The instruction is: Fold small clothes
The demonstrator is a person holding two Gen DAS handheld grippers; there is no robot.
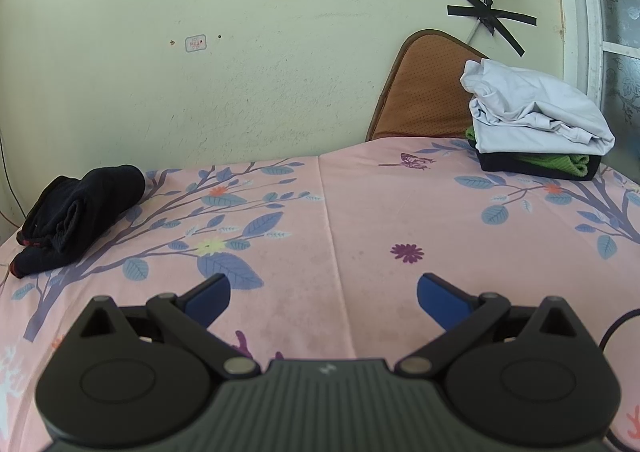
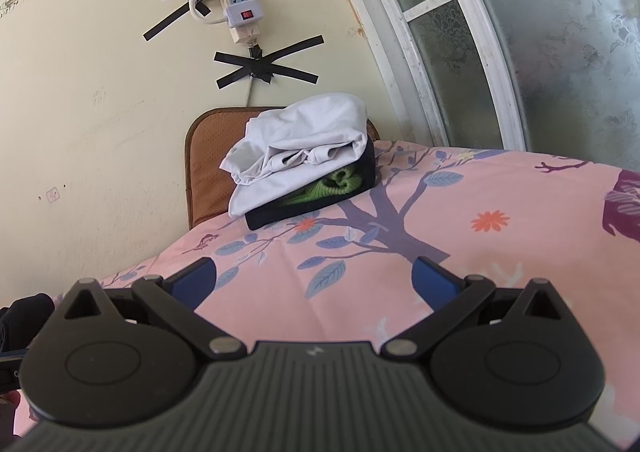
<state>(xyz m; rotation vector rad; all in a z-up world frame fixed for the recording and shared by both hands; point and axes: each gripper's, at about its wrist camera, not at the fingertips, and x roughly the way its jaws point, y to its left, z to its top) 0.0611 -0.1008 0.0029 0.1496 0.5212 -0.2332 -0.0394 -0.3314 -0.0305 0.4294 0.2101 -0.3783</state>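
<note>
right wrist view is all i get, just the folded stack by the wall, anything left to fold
Observer: Yes, a crumpled black garment lies on the far left of the bedsheet, unfolded.
Operator: left gripper on it
Observer: No, the left gripper is open and empty, well to the right of it.
Operator: anything between them
Observer: Only bare sheet. The stack sits at the opposite far right corner.

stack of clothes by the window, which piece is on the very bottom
The black garment is at the bottom, flat on the pink sheet. The green knit piece lies on it, and the white shirt tops the pile.
</note>
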